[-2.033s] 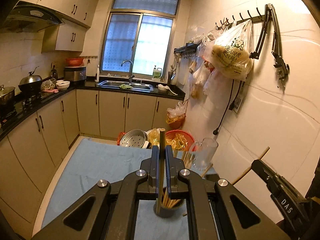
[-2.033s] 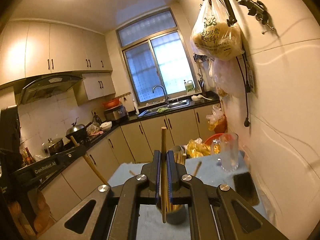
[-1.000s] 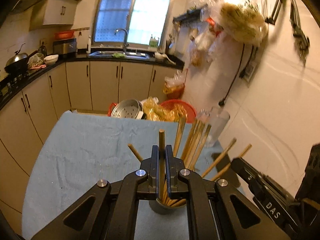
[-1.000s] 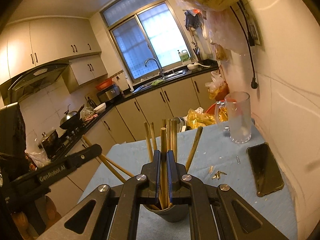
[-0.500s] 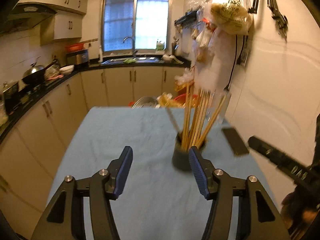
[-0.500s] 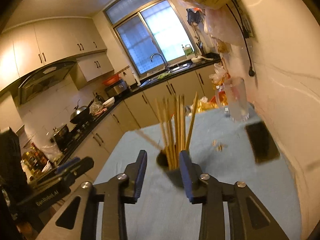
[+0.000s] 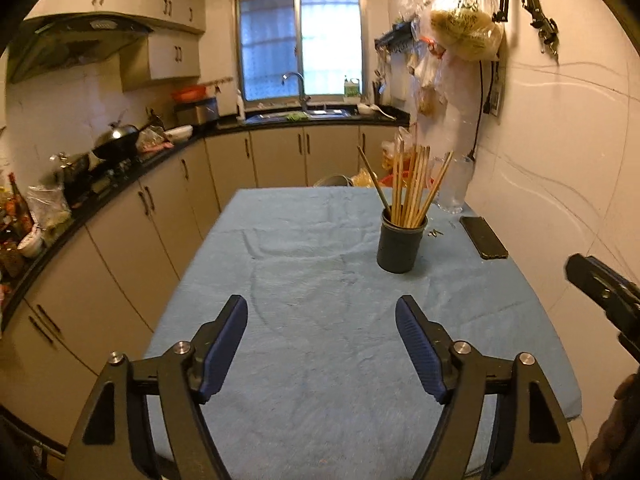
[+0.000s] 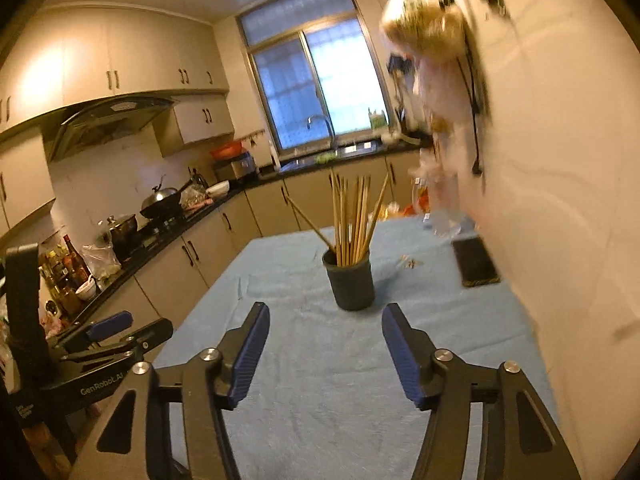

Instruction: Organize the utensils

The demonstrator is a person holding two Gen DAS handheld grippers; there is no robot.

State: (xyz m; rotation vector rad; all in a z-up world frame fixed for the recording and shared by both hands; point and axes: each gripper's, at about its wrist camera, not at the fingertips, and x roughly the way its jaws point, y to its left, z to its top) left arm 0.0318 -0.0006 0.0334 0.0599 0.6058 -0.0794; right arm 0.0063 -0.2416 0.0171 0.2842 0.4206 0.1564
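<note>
Nearest me, the left gripper (image 7: pixel 322 320) and right gripper (image 8: pixel 322 330) hang spread and empty above the blue cloth (image 7: pixel 320 380). Farther back, the chopsticks (image 7: pixel 408 188) stand bundled upright in the dark cup (image 7: pixel 400 246), so the tidying looks finished.

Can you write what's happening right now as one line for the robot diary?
left gripper: open, empty | right gripper: open, empty | chopsticks: standing in dark cup | table: phone at right
</note>
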